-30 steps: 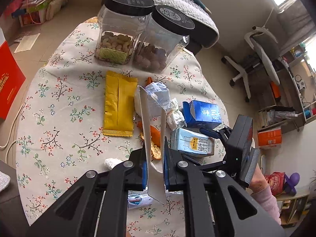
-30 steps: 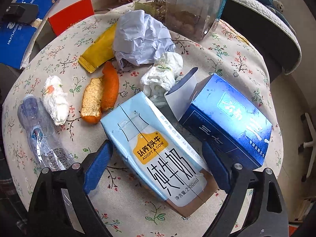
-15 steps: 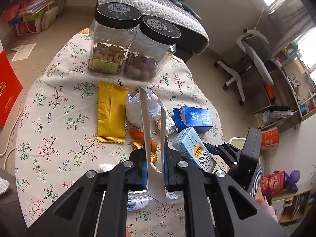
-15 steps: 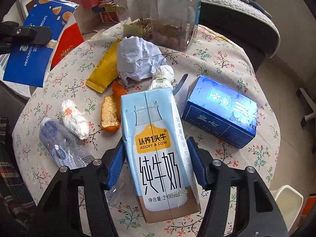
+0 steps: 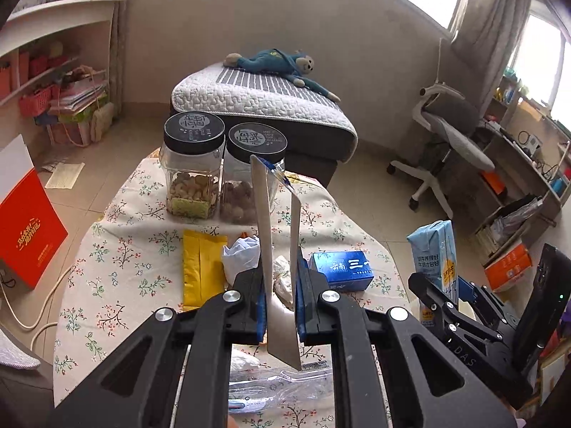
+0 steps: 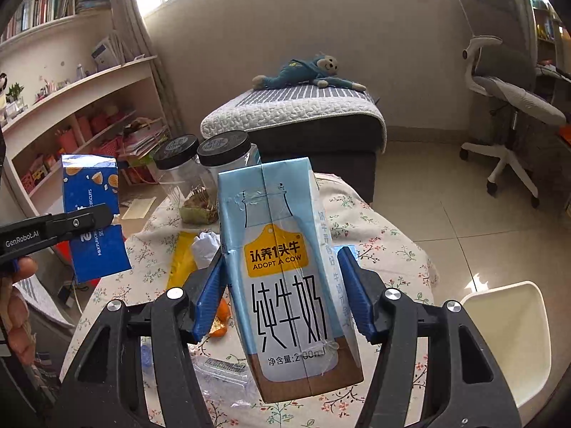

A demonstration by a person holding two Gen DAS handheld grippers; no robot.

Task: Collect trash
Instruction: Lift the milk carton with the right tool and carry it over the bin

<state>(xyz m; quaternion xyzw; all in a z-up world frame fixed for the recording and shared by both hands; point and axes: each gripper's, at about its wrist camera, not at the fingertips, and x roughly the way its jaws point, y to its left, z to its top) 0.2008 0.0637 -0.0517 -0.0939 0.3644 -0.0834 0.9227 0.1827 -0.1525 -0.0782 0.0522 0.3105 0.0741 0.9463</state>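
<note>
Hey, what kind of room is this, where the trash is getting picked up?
Most likely a lived-in room at home, a bedroom or study. A quilted mattress with a stuffed monkey lies behind the floral-clothed table, a swivel desk chair stands near the window, and wall shelves hold books and boxes.
</note>
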